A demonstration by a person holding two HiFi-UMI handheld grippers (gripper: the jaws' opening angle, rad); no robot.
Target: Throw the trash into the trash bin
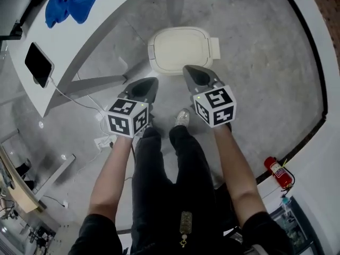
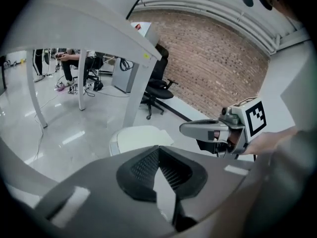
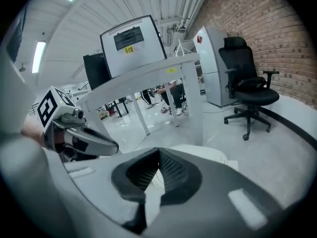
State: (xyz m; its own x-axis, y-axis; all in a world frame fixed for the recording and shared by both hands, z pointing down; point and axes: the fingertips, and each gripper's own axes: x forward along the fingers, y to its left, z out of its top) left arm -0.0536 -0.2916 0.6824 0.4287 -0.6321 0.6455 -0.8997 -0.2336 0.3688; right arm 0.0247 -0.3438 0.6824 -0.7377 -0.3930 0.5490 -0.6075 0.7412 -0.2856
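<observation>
On the floor, bin: a cream, rounded-rectangular plastic trash bin with its lid down is seen just beyond both grippers.
Trash: no trash can be found in any view; none is carried toward the bin, and none is seen lying around it.
Left gripper: the grey left gripper is held on the near side of the bin, raised off the floor, its jaws clenched tip to tip with nothing between them.
Right gripper: the grey right gripper is held just beside the left one, also on the near side of the bin, likewise closed and empty.
Handling: the bin is judged to be a stiff, light, hollow shell with a smooth, rather slippery lid. It may slide on the polished floor if pushed sideways.
Hold: the lid is best taken at its free edge, opposite the small tab. It must be raised before anything can be dropped in.
Pointing: the bin's top faces straight up. The tab, taken to be the hinge, juts from the bin's right side in the head view, so the lid is judged to swing up toward that side.
Long axis: the lid is only slightly longer than wide. Its longer run appears to lie across the head view, toward the tab, though the wide lens leaves this uncertain.
Table: a white table bearing a crumpled blue cloth stands left of and beyond the bin.
</observation>
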